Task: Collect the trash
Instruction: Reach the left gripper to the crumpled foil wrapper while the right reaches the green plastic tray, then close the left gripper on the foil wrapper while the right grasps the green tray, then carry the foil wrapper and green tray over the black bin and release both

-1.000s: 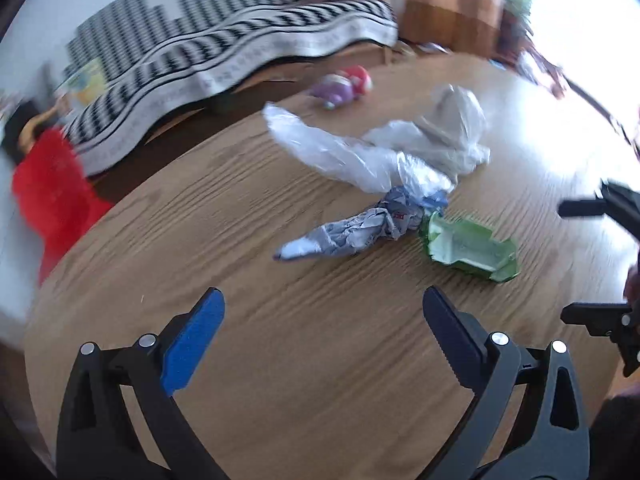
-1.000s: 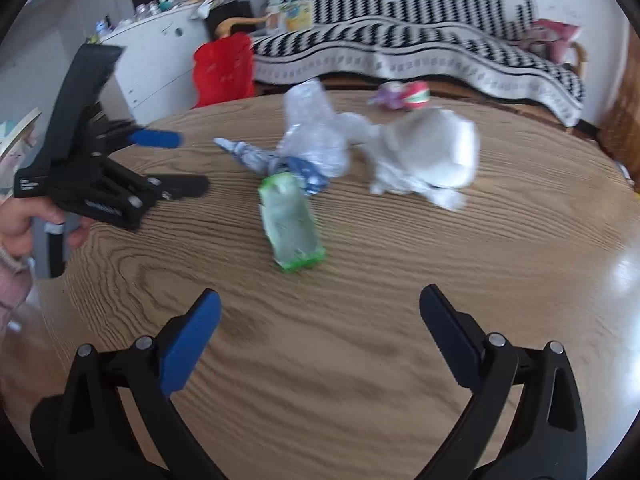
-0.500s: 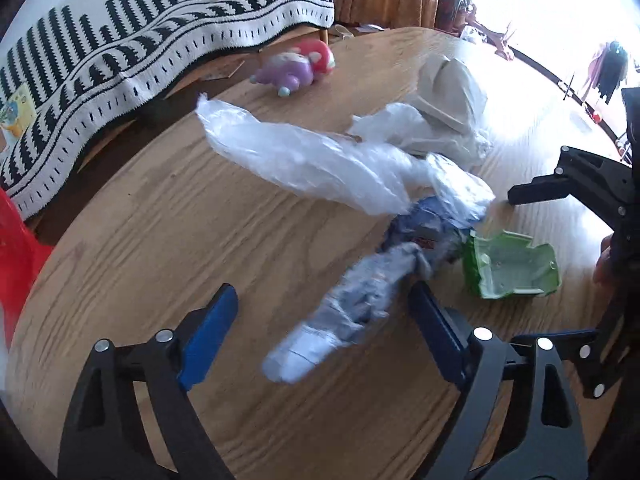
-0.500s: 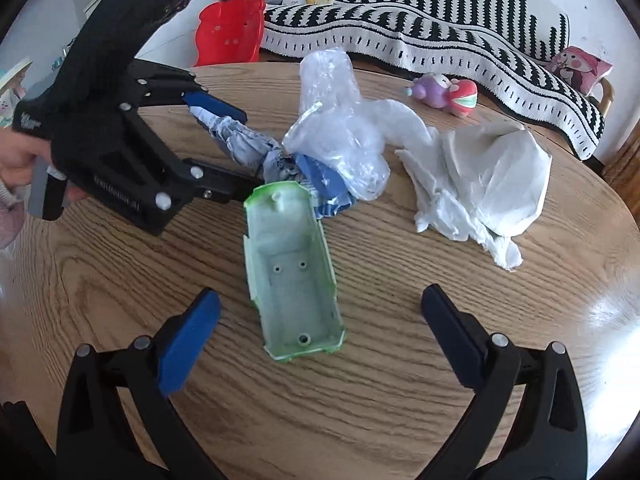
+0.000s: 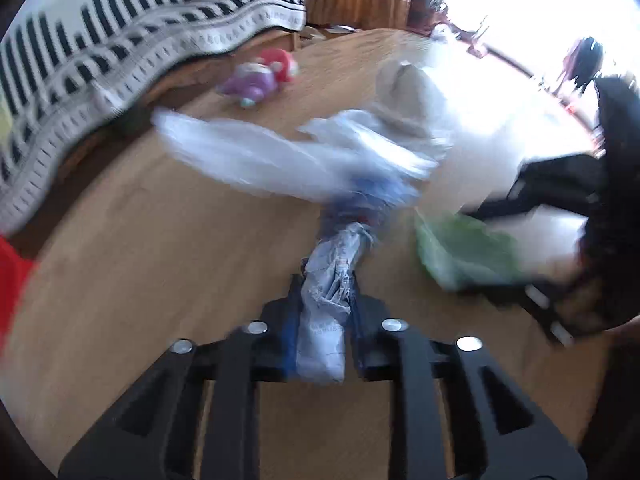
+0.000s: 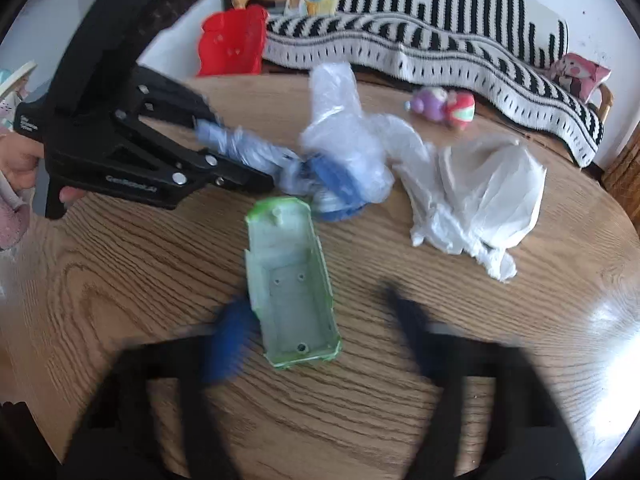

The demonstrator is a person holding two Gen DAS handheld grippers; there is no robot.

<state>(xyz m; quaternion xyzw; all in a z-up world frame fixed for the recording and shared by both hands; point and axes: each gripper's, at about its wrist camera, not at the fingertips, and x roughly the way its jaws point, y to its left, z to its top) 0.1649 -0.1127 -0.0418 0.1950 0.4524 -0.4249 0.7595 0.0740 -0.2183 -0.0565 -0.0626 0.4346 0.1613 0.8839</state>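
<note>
My left gripper (image 5: 325, 308) is shut on the crumpled grey-blue wrapper (image 5: 330, 300), seen from the side in the right wrist view (image 6: 244, 148). The wrapper's far end tangles with a clear plastic bag (image 5: 256, 160), (image 6: 344, 136). A green plastic tray (image 6: 290, 280) lies open side up on the wooden table (image 6: 120, 280); it also shows in the left wrist view (image 5: 460, 256). My right gripper (image 6: 316, 328) is blurred, its fingers either side of the tray's near end, still apart. A white crumpled bag (image 6: 480, 192) lies to the right.
A purple and red toy (image 6: 444, 106) sits near the table's far edge. A red bin (image 6: 234, 42) and a striped sofa (image 6: 440, 40) stand beyond the table. A person's hand (image 6: 16, 160) holds the left gripper.
My left gripper has closed on the grey-blue wrapper. My right gripper has moved forward over the green tray and its fingers have narrowed around it.
</note>
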